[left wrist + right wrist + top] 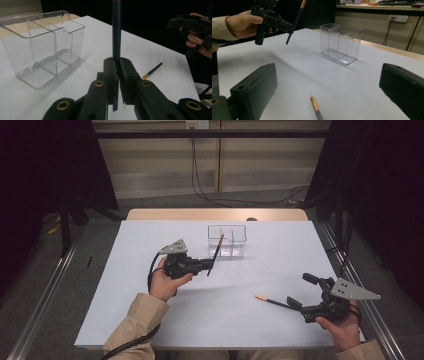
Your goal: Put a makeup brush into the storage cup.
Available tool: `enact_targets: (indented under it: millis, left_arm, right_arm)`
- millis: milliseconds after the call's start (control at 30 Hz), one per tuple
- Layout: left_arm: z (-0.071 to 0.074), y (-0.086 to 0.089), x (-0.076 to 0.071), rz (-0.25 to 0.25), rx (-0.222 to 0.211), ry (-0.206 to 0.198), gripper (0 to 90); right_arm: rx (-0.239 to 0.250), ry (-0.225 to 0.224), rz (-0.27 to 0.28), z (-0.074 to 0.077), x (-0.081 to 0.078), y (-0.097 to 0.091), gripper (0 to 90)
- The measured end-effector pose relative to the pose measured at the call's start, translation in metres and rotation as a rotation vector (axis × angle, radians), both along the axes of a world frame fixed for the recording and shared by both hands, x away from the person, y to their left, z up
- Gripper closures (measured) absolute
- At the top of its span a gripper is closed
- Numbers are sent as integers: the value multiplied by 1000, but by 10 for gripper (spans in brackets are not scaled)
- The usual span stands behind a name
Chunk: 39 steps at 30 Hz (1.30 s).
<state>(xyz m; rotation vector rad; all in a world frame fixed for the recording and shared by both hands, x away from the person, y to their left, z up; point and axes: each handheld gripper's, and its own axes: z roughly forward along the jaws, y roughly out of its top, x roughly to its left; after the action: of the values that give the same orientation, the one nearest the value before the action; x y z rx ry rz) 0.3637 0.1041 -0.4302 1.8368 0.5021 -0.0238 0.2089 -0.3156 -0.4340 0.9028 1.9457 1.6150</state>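
Observation:
My left gripper (209, 264) is shut on a dark brush (215, 255), held upright and a little tilted above the table, just left of the clear divided box (228, 240). Its own view has the brush (116, 32) rising from between the closed jaws, with the box (42, 47) to the left. A second brush (272, 301) with a gold ferrule lies flat on the white table. My right gripper (303, 291) stands open around its dark handle end, jaws wide apart, not touching it. In the right gripper view that brush (315, 107) lies between the jaws.
The white table top (150, 320) has bare room at the left and front. The clear box (340, 42) stands toward the far middle. Metal rails run along both sides of the table, and cables lie on the floor behind it.

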Motion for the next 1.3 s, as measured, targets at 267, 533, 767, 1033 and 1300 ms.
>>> enact_targets:
  millis: [267,533,767,1033,1300]
  left_arm:
    - [0,-7,-7,-21,-19,-6,845]
    - [-2,-15,-12,-55,-40,-4,845]
    - [-4,-20,-15,-70,-47,2,845]
    - [-1,-19,-17,-69,-64,-9,844]
    - [-2,-18,-20,-65,-72,-3,845]
  right_arm:
    - [-2,1,-1,-1,0,1,8]
    - [-6,3,1,-1,1,3,8]
    - [-5,-1,-2,1,1,3,8]
    - [-14,5,10,1,4,9,8]
    - [-20,21,18,4,15,17,9]
